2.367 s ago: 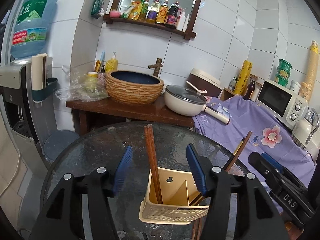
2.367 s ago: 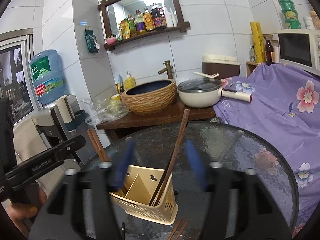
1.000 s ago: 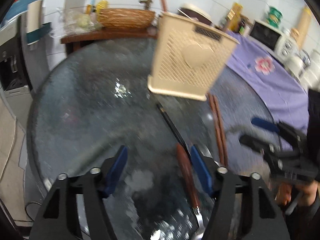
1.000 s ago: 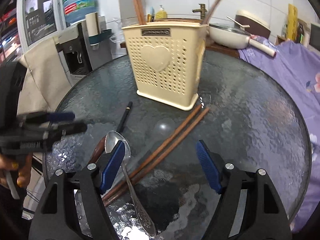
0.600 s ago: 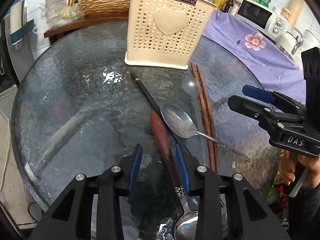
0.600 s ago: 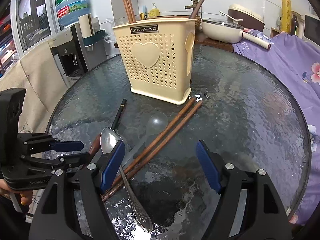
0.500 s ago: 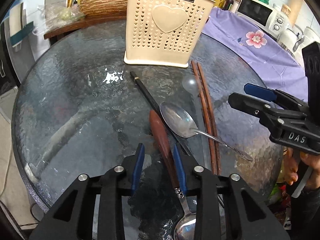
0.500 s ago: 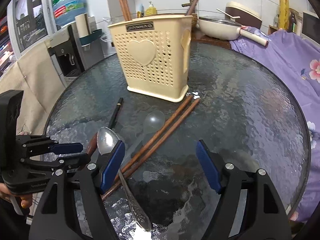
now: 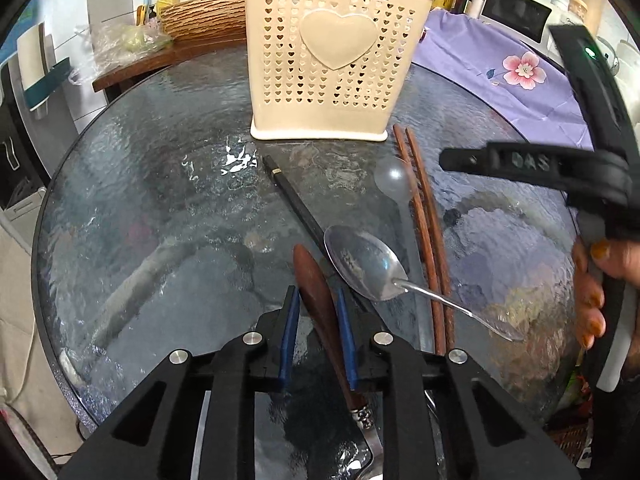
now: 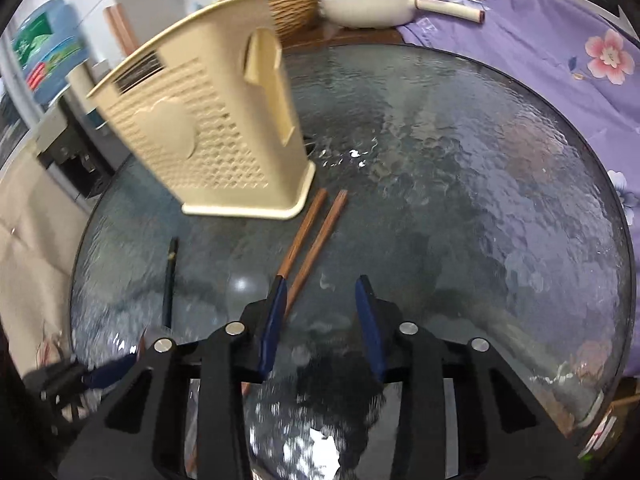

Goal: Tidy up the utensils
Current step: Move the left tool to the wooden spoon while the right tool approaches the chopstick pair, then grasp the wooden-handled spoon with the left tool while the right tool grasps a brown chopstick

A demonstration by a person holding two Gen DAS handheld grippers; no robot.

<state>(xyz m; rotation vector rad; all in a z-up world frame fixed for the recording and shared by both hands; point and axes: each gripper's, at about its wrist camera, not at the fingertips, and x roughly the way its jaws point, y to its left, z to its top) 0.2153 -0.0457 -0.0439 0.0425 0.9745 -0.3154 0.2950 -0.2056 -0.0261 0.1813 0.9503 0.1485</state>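
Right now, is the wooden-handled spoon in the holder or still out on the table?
Out. The wooden-handled spoon lies flat on the glass table, between the left gripper's pads, in front of the holder.

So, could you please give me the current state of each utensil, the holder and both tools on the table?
Utensil holder: upright on the glass table, chopsticks already inside.
Wooden-handled spoon: flat, handle between the left tool, whose jaws have just been closing.
Metal spoon: flat, bowl up.
Brown chopsticks: flat, side by side.
Black chopstick: flat.
Clear spoon: flat.
Right tool: jaws just closing, nothing gripped.
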